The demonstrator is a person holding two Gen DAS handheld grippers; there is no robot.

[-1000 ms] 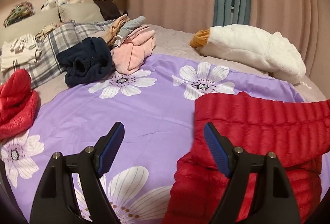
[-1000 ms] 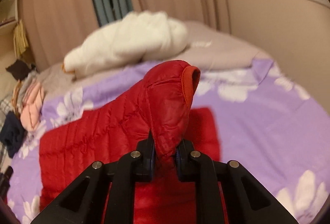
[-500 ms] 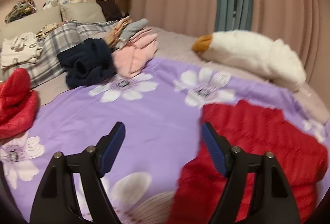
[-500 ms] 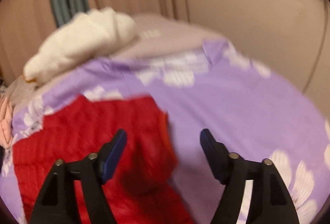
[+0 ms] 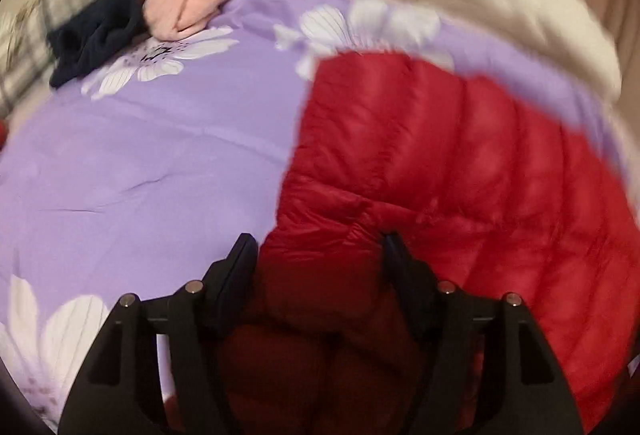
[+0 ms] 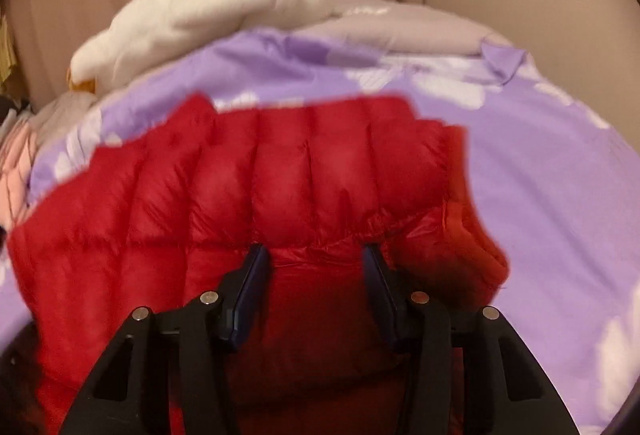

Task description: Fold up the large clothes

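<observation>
Both grippers have dropped close onto the red jacket (image 5: 460,163) spread on the purple quilt (image 5: 160,155). The left gripper (image 5: 318,255) and right gripper (image 6: 316,263) now straddle its padding, fingers apart, gripping nothing

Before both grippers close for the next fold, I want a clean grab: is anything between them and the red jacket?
Nothing visible. The left gripper and right gripper are open right over the red jacket, its fabric between their fingers. The other clothes lie far off.
</observation>
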